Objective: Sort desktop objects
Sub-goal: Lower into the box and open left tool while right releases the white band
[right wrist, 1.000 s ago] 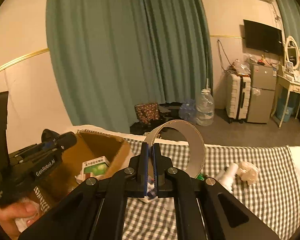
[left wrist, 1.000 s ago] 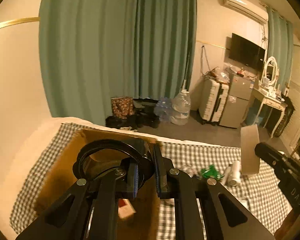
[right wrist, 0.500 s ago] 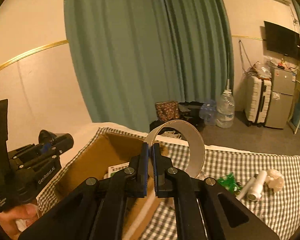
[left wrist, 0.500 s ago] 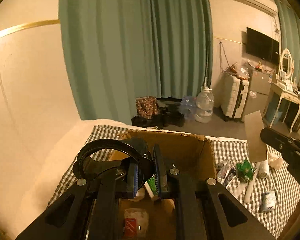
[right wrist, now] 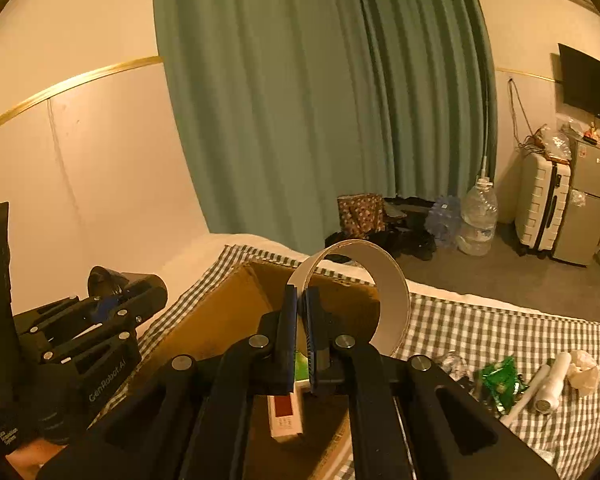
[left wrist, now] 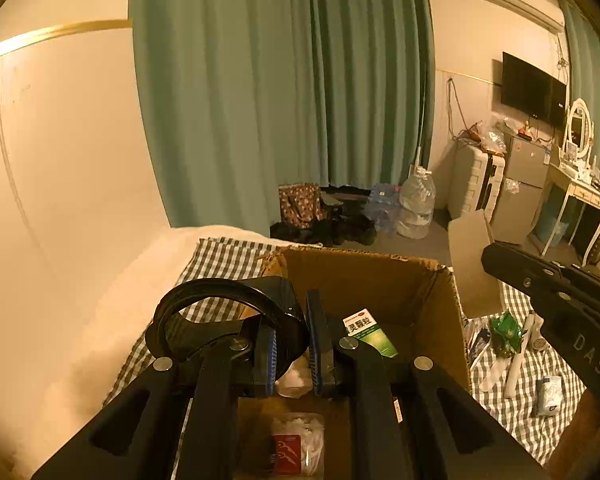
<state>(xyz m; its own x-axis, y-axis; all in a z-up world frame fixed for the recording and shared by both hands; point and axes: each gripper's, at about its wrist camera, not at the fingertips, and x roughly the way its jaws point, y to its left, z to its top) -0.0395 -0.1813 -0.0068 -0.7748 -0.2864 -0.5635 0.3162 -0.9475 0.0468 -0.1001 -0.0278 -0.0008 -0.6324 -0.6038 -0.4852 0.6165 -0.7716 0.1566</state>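
Note:
My left gripper point(left wrist: 292, 320) is shut on a black ring point(left wrist: 220, 300) and hangs over the near left part of an open cardboard box point(left wrist: 360, 272). My right gripper point(right wrist: 301, 300) is shut on the wall of a white ring point(right wrist: 396, 300), above the same cardboard box point(right wrist: 220, 316). In the left wrist view the right gripper point(left wrist: 492, 258) comes in from the right with the white ring point(left wrist: 468, 268) edge-on at the box's right wall. The left gripper point(right wrist: 108, 296) shows at the left of the right wrist view. The box holds a green-and-white carton point(left wrist: 368, 332).
A red packet in plastic point(left wrist: 296, 444) and a red-and-white small box point(right wrist: 286, 412) lie in the box. On the checked cloth point(right wrist: 500, 332) to the right lie a green wrapper point(right wrist: 500, 384), a white tube point(right wrist: 552, 384) and crumpled tissue point(right wrist: 584, 368). A wall and green curtain stand behind.
Both grippers have carried their rings leftward across the cloth. The box, earlier partly off to the side, now lies under both pairs of fingers. The grips are unchanged.

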